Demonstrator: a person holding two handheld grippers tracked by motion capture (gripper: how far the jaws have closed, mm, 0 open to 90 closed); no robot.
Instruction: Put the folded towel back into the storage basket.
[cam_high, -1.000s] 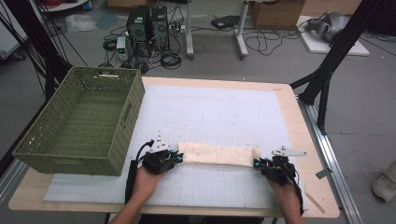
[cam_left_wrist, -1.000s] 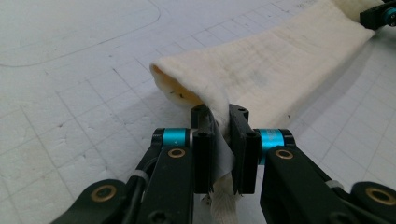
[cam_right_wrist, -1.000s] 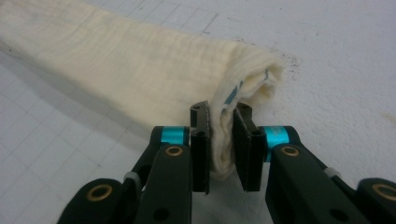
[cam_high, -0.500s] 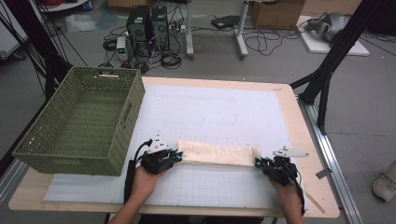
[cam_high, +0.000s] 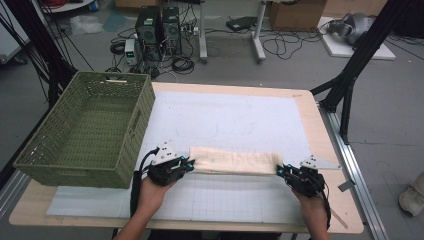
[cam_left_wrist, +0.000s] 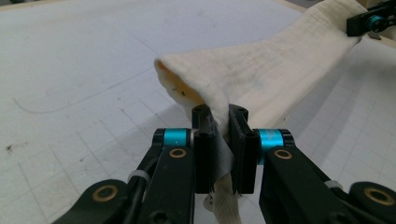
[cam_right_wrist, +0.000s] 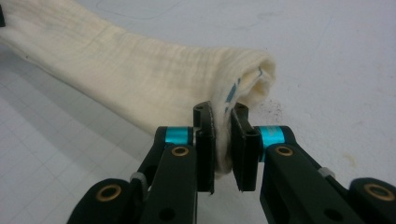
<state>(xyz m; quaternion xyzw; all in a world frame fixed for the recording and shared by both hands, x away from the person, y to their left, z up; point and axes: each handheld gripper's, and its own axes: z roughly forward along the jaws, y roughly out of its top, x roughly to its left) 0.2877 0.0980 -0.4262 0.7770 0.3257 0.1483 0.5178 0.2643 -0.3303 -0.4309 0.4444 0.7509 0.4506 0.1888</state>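
High view: cream cloth (cam_high: 235, 162), folded into a long narrow band, lies stretched between the two grippers on the white gridded mat (cam_high: 240, 120). Left gripper (cam_high: 186, 165) clamps its left end, right gripper (cam_high: 281, 171) its right end. Woven green basket (cam_high: 87, 130), rectangular with open top, sits just left of the left gripper, its near corner close to that hand. Mat ahead of the cloth is bare up to the wooden table edge (cam_high: 310, 107); the right gripper sits near the mat's right border.

Left gripper view: left gripper (cam_left_wrist: 219, 130) has its black jaws clenched on a bunched corner of the cloth (cam_left_wrist: 261, 74), with fabric squeezed between the pads and a tail hanging below. Soft waffle-like weave, a few dark specks, folded edge curling open just above the jaws. The band runs off up-right to the other gripper (cam_left_wrist: 369, 21). Flat mat lies to the left of the jaws.

Right gripper view: right gripper (cam_right_wrist: 222, 135) is clenched on the cloth (cam_right_wrist: 140, 70) end, pads pressing the fabric. Crinkled weave, blue stitching by the rolled edge right above the jaws. The band trails up-left. Open mat (cam_right_wrist: 327, 56) lies beyond and to the right.
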